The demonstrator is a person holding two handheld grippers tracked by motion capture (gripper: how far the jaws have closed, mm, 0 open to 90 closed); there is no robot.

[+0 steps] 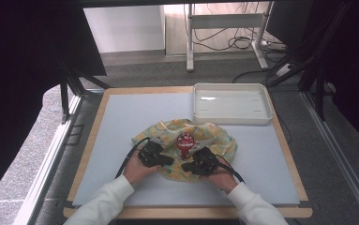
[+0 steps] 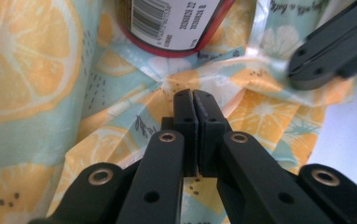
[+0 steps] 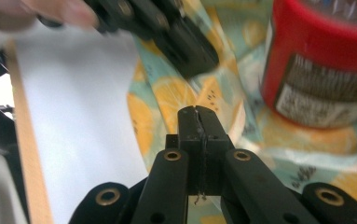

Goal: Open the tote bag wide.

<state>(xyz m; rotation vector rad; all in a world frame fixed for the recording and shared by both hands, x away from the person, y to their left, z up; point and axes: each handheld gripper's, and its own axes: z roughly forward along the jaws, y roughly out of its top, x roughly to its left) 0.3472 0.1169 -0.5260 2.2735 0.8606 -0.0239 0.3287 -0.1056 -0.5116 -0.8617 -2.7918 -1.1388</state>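
Both tongs, left tongs and right tongs, are closed on the near edge of the lemon-print cloth; the red jar stands on it; wrapping looks underway, next lifting that edge over the jar.

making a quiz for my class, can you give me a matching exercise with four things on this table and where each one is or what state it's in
Things:
1. cloth
2. can
3. tray
4. left hand-held gripper

Places or states:
A. empty, at the far right corner of the table
B. standing on the cloth
C. jaws shut, tips over the cloth
D. spread out mid-table, lemon print

Pairs: 1-D, 2-B, 3-A, 4-C
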